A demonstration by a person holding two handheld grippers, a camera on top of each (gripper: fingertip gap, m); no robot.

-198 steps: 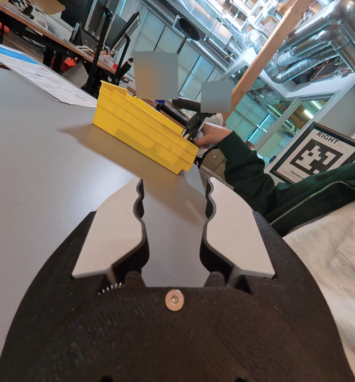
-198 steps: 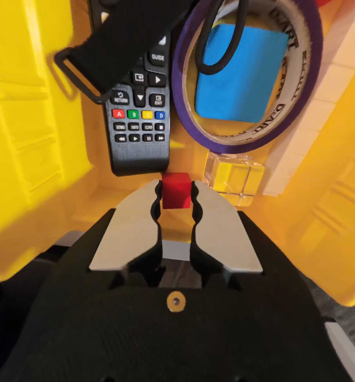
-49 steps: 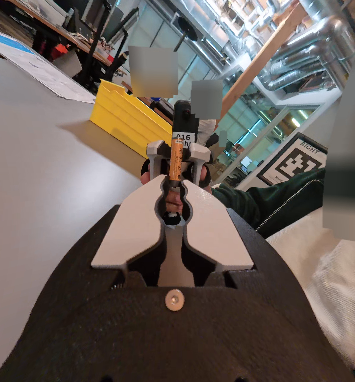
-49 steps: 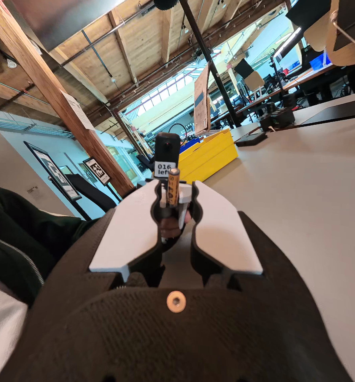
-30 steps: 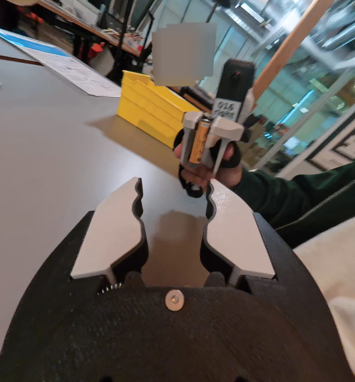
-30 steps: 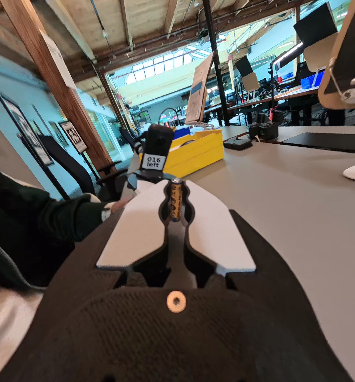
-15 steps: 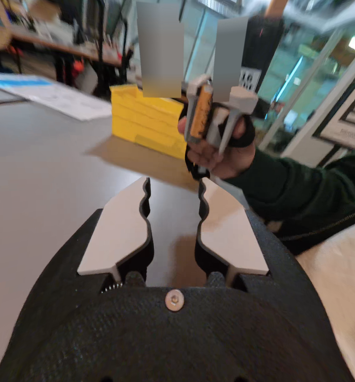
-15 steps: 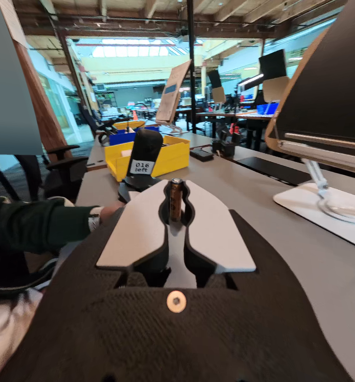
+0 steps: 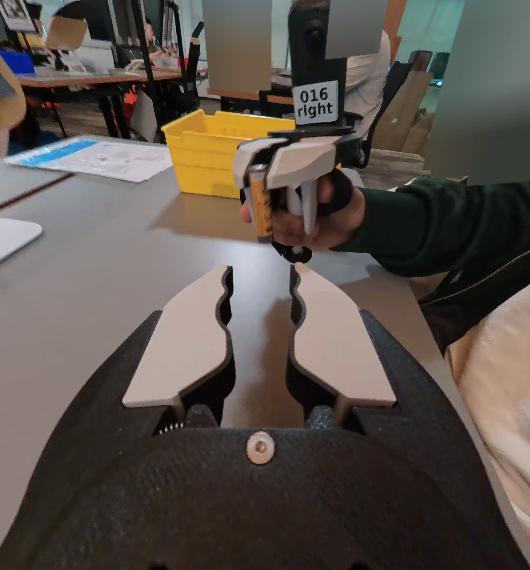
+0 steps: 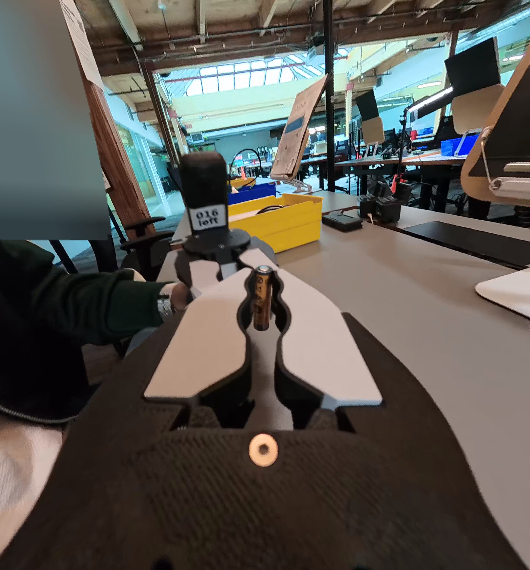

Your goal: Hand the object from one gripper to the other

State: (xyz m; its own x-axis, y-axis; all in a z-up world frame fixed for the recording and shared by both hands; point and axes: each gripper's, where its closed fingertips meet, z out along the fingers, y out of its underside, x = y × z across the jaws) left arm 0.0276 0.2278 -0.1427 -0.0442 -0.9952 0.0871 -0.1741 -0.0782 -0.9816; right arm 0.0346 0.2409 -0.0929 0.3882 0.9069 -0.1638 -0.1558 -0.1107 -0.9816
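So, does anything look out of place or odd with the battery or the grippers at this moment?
Nothing stands out. The right gripper holds the orange battery upright between its fingers, above the grey table. The left gripper is open and empty, apart from it. The yellow bin sits level on the table.

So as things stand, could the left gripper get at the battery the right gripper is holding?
Probably yes. The left gripper is open and empty, and the battery hangs upright from the shut right gripper, its lower part exposed, with nothing between them over the table.
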